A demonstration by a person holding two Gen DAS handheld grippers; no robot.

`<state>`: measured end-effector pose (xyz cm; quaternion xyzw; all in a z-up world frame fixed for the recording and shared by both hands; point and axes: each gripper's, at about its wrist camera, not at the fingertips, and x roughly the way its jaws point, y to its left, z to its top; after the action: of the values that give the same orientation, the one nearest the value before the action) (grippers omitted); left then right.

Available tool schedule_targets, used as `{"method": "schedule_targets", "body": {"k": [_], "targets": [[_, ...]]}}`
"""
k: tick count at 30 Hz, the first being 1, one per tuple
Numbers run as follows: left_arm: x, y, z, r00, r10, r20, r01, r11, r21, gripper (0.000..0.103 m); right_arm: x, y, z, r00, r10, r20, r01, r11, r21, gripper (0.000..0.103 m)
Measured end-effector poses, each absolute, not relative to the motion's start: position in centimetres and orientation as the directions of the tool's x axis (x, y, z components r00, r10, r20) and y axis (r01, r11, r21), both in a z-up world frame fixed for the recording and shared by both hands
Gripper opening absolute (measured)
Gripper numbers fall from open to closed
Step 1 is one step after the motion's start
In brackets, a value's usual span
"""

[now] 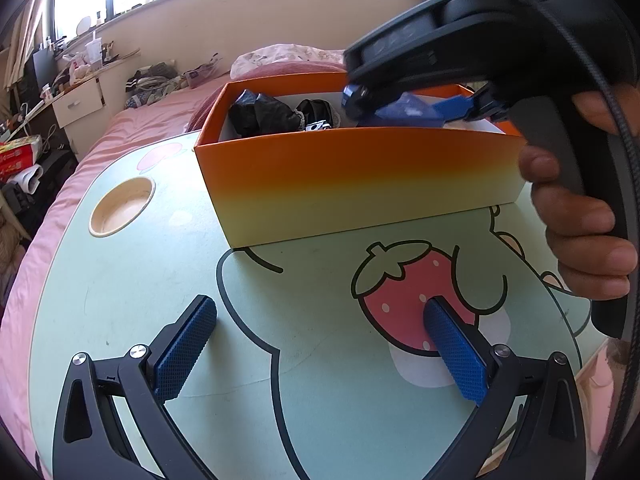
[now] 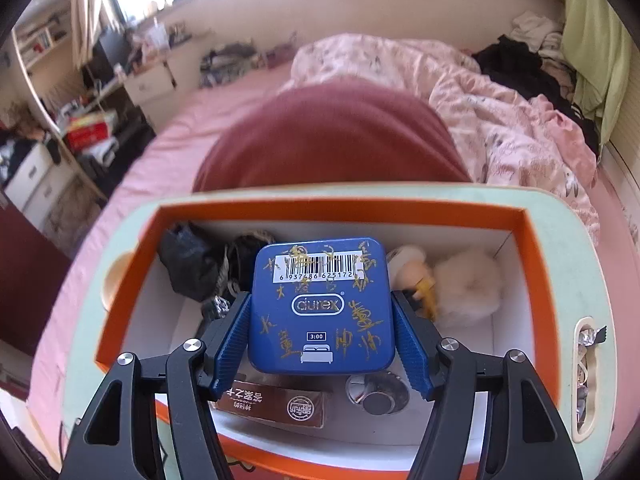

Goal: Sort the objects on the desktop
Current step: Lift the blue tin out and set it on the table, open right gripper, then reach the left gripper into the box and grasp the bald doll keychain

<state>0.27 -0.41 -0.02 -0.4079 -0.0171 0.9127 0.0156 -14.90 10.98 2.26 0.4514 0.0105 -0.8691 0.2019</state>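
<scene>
My right gripper (image 2: 322, 334) is shut on a blue square tin (image 2: 320, 304) with a barcode label and holds it over the open orange box (image 2: 340, 213). Under it in the box lie a brown packet (image 2: 276, 402), a round metal piece (image 2: 378, 394), black crumpled items (image 2: 192, 260) and a white fluffy toy (image 2: 464, 284). In the left wrist view the right gripper (image 1: 404, 106) reaches into the box (image 1: 360, 176) with the tin (image 1: 404, 110). My left gripper (image 1: 320, 344) is open and empty, low over the green table (image 1: 120, 272) in front of the box.
The table has a round cup recess (image 1: 122, 206) at its left and a strawberry drawing (image 1: 408, 288). A slot (image 2: 586, 376) with foil-wrapped bits is at the table's right edge. The table stands on a pink bed (image 2: 168, 152) with a duvet (image 2: 500, 120) behind.
</scene>
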Motion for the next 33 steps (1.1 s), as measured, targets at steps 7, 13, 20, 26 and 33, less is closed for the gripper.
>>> {"method": "schedule_targets", "body": {"k": [7,13,20,26,33], "targets": [[0.3,-0.4,0.0,-0.667,0.042,-0.744,-0.014,-0.999,-0.044,0.103,-9.5,15.0,7.7,-0.686,-0.432,-0.585,0.371,-0.9,0.229,0.067],[0.3,-0.4,0.0,-0.667,0.042,-0.744,-0.014,-0.999,-0.044,0.103,-2.1,18.2,5.7,-0.622,-0.486,-0.614,0.471,-0.859,0.202,0.067],[0.3,-0.5,0.0,-0.667,0.043,-0.744,-0.015,-0.999,-0.045,0.103,-4.1,18.3,-0.5,-0.558,-0.398,-0.728,0.41,-0.895,0.176,0.068],[0.3,-0.5,0.0,-0.667,0.043,-0.744,-0.014,-0.999,-0.045,0.103,-2.2,21.9,-0.3,-0.677,-0.435,-0.594,0.373,-0.898,0.233,0.095],[0.3,-0.4,0.0,-0.666,0.045,-0.745,-0.015,-0.999,-0.046,0.103,0.5,23.2,-2.3,-0.697,-0.315,-0.644,0.354,-0.932,0.072,0.101]]}}
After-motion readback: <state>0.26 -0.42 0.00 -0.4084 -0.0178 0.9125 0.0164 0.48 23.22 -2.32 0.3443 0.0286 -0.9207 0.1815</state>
